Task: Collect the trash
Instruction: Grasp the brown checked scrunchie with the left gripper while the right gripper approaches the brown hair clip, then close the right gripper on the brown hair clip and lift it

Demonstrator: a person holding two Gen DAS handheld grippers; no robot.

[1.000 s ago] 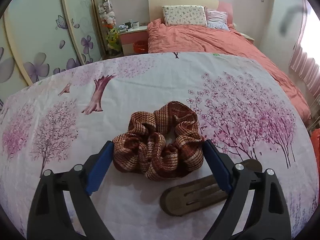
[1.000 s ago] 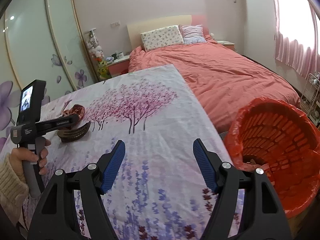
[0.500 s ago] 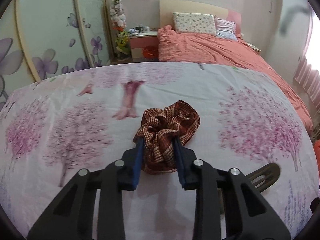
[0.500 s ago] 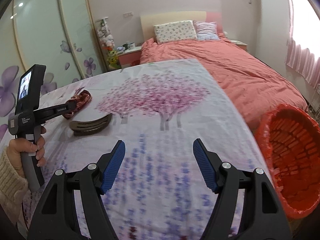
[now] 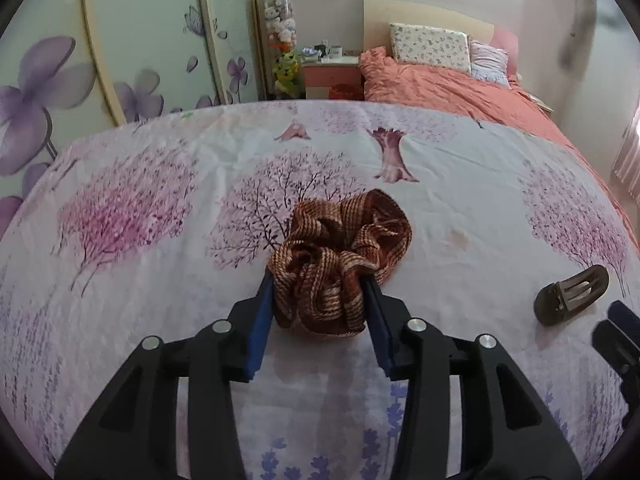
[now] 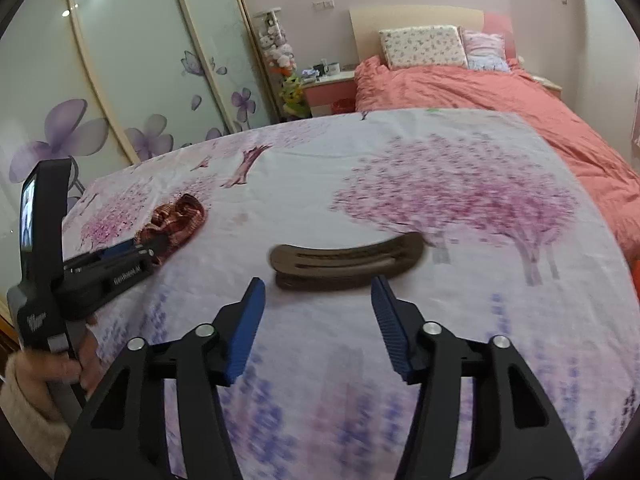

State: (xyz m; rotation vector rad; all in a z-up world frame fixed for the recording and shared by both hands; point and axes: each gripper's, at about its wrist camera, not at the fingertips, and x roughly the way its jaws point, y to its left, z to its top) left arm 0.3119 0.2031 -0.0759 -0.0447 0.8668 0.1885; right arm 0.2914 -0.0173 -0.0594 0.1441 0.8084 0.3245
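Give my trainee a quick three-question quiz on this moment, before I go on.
1. True or false: the left gripper is shut on the scrunchie.
2. What lies just ahead of the open right gripper? A) hair clip B) cup C) pillow
3. Fill in: the hair clip rests on the floral ____.

Key: 1 true; 2 A; 3 sheet.

The white table cloth printed with pink blossom trees (image 6: 400, 148) lies flat and open ahead of the right gripper (image 6: 318, 294), whose spread blue pads face the curved dark brown hair clip (image 6: 347, 261). To its left, the left gripper (image 5: 318, 284), clamped on the rust-striped fabric scrunchie (image 5: 340, 264), blocks that side.
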